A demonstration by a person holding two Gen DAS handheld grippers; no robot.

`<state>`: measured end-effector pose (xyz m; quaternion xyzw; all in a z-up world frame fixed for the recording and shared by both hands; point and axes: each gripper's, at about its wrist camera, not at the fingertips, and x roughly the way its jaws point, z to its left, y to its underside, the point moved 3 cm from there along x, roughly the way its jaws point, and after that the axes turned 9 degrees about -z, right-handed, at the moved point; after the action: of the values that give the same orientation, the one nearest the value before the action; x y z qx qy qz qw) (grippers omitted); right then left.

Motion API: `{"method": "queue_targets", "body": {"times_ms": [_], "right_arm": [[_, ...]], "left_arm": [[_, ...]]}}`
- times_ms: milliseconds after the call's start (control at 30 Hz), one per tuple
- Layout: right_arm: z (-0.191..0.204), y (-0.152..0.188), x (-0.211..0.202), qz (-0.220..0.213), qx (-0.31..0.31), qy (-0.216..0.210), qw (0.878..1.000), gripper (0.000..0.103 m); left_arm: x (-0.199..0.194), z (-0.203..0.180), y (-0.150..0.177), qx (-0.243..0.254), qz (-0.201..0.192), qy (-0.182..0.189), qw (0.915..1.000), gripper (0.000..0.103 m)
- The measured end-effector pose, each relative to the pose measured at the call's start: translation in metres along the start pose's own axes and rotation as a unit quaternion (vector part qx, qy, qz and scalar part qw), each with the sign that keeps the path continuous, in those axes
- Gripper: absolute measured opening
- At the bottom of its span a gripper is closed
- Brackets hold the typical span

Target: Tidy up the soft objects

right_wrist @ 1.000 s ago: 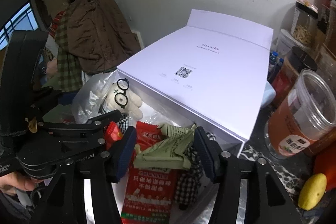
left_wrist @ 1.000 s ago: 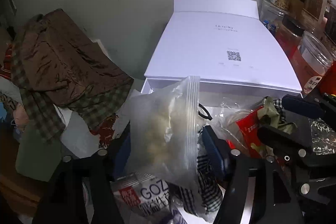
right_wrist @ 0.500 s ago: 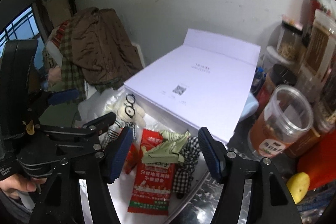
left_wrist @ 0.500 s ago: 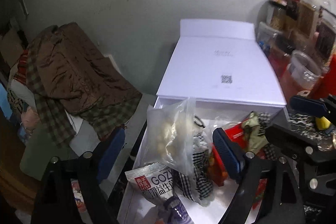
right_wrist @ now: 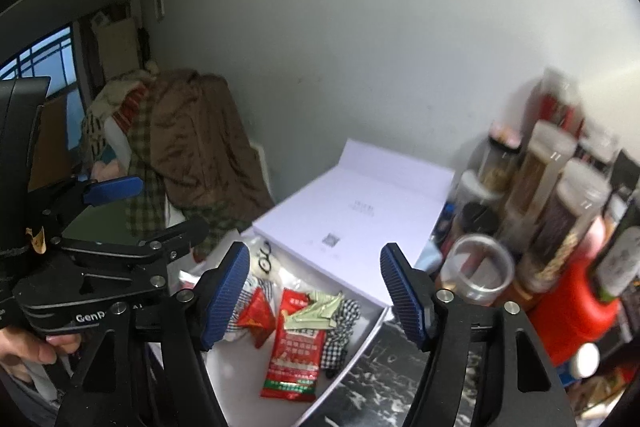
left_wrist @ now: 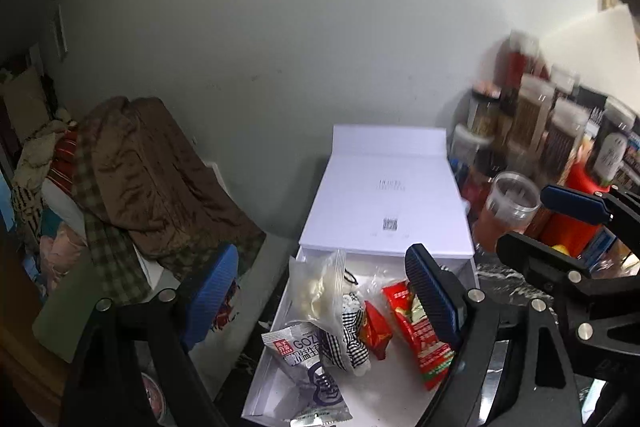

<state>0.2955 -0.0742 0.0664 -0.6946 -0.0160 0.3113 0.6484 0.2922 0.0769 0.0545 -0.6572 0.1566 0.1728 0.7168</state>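
both tongs released above the open white box

left gripper (left_wrist: 320, 291) is held with jaws spread wide, blue pads apart, nothing between them. right gripper (right_wrist: 316, 291) is likewise spread, nothing grasped. both are raised above the white box (left_wrist: 276, 359); neither touches anything in it. the right gripper is also seen at the right edge of the left view, and the left gripper at the left edge of the right view, with a hand (right_wrist: 28, 347) on its handle.

box: a shallow white tray, its flat lid (left_wrist: 384, 203) lying over the far part, so only the near part is open. soft things are found in the open part:
- clear zip bag (left_wrist: 320, 287) with pale lumps inside, at the far left corner, leaning upright.
- plush toy in black-and-white check (left_wrist: 346, 339), partly under the zip bag; round black glasses (right_wrist: 264, 255) noted at its far end.
- grey-white snack pouch (left_wrist: 304, 363) at the near left edge, partly over the toy.
- small red packet (left_wrist: 376, 327) in the middle, touching the toy.
- long red packet (right_wrist: 296, 351) toward the right edge; a crumpled green wrapper (right_wrist: 320, 311) lies on its far end.
- checked cloth (right_wrist: 340, 331) just beside the long red packet, against the right wall.

brown garment (left_wrist: 148, 183) is heaped over checked fabric, well apart to the left of the box. clear jars (right_wrist: 552, 187) are crowded to the right; blurred, contents not told. the box's near right corner overhangs a dark marbled surface (right_wrist: 384, 379).
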Motion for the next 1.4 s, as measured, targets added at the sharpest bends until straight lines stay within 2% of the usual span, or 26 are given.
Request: {"method": "queue_targets", "body": {"times_ms": [100, 167, 300, 433, 567, 700, 767, 900, 1400], "right_arm": [[0.004, -0.009, -0.023, -0.022, -0.008, 0.004, 1.0, 0.07], [0.008, -0.014, -0.042, -0.038, -0.013, 0.005, 0.999, 0.075], [0.017, -0.019, -0.074, -0.063, -0.028, 0.006, 0.998, 0.08], [0.026, -0.022, -0.107, -0.085, -0.039, 0.019, 0.995, 0.086], [0.03, -0.016, -0.136, -0.102, -0.042, 0.033, 0.993, 0.091], [0.027, -0.007, -0.162, -0.108, -0.031, 0.052, 0.992, 0.091], [0.026, -0.002, -0.174, -0.114, -0.023, 0.06, 0.991, 0.095], [0.025, 0.01, -0.191, -0.12, -0.02, 0.076, 0.99, 0.096], [0.027, 0.076, -0.207, -0.069, 0.016, 0.1, 0.992, 0.096]], "left_arm": [[-0.024, 0.002, -0.009, -0.006, -0.022, -0.001, 0.9997, 0.086], [-0.044, 0.003, -0.015, -0.007, -0.04, -0.006, 0.9991, 0.086], [-0.077, 0.003, -0.022, -0.006, -0.071, -0.015, 0.9973, 0.087], [-0.106, 0.0, -0.024, -0.006, -0.097, -0.017, 0.9951, 0.098], [-0.133, -0.002, -0.018, -0.004, -0.114, -0.016, 0.9934, 0.099], [-0.151, -0.007, -0.006, -0.003, -0.114, -0.01, 0.9934, 0.099], [-0.16, -0.009, 0.002, -0.004, -0.114, -0.005, 0.9934, 0.099], [-0.169, -0.014, 0.022, -0.014, -0.101, 0.018, 0.9946, 0.099], [-0.183, -0.028, 0.083, -0.032, -0.059, 0.044, 0.9968, 0.099]]}}
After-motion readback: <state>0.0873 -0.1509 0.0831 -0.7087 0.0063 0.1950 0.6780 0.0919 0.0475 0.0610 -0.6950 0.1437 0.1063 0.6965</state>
